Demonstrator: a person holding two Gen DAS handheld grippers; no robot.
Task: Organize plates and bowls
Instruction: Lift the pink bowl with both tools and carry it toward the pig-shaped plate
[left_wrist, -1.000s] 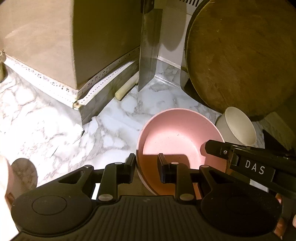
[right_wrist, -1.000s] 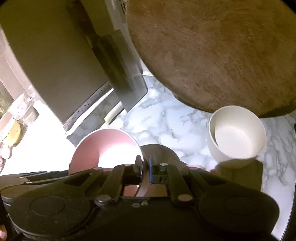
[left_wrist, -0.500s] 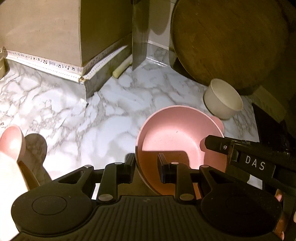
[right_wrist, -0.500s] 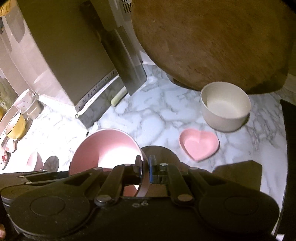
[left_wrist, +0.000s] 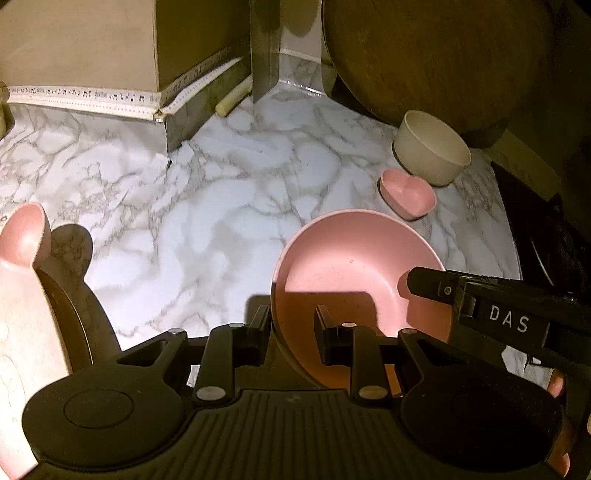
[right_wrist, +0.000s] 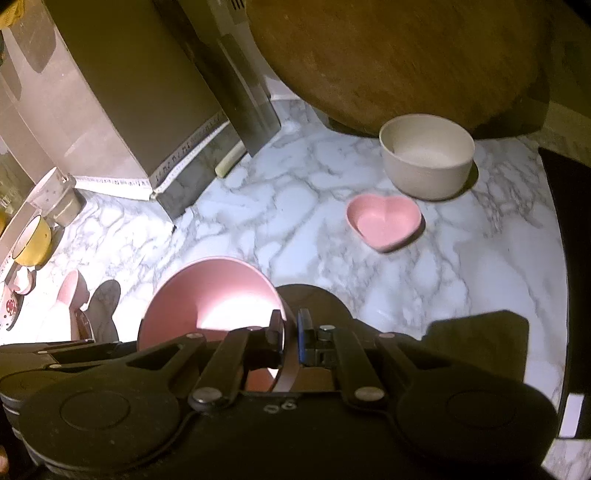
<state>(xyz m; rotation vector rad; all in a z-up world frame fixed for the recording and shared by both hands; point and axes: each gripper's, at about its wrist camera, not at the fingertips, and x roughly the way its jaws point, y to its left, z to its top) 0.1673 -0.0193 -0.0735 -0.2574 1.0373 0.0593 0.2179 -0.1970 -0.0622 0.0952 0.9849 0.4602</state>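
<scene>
A large pink bowl (left_wrist: 354, 273) is held above the marble counter (left_wrist: 207, 221). My right gripper (right_wrist: 290, 332) is shut on its rim; the bowl shows in the right wrist view (right_wrist: 210, 295) too. My left gripper (left_wrist: 291, 325) straddles the bowl's near rim with its jaws apart, a gap showing on the inner side. A small pink heart-shaped dish (right_wrist: 384, 219) and a cream bowl (right_wrist: 428, 158) stand on the counter behind. The heart dish (left_wrist: 406, 192) and cream bowl (left_wrist: 432, 147) also show in the left wrist view.
A round wooden board (right_wrist: 399, 55) leans at the back. A cleaver blade (left_wrist: 266, 48) and a beige box (left_wrist: 81, 44) stand at the back left. A pink spoon-like piece (left_wrist: 26, 232) lies at left. A yellow cup (right_wrist: 33, 240) sits far left. A dark edge (right_wrist: 569, 221) borders the right.
Both grippers and the pink bowl have pulled back and up from the back corner. The heart dish has come into view and the cream bowl looks farther away.
</scene>
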